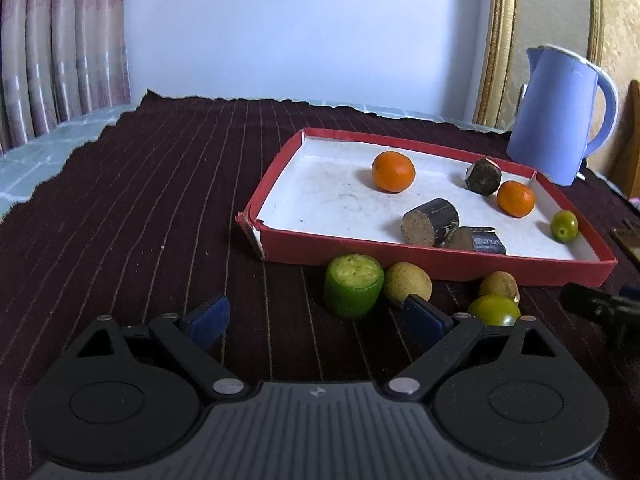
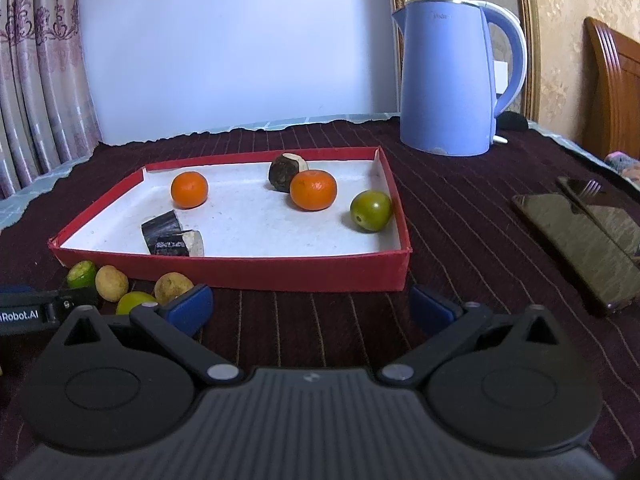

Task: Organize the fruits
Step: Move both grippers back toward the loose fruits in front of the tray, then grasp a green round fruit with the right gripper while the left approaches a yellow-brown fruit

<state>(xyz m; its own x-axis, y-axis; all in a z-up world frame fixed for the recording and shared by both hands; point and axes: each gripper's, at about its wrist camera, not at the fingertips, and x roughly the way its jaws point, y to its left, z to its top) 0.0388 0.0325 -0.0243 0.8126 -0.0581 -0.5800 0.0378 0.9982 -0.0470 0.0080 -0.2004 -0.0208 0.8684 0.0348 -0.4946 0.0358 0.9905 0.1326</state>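
Both tools gape empty: left tool [image 1: 316, 318] just short of the cut green fruit [image 1: 353, 285], right tool [image 2: 314, 308] before the red tray [image 2: 240, 270].

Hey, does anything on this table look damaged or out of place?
Yes. The red tray has a torn near-left corner. Four fruits lie outside it against its front wall, one a green fruit with its top cut off.

Tray [image 2: 256, 270]: matt red card w/ white paper lining (scuffed). Cloth [image 1: 160, 200]: ribbed dark fabric. Kettle [image 2: 448, 80]: smooth plastic. Oranges [image 2: 313, 190] glossy.
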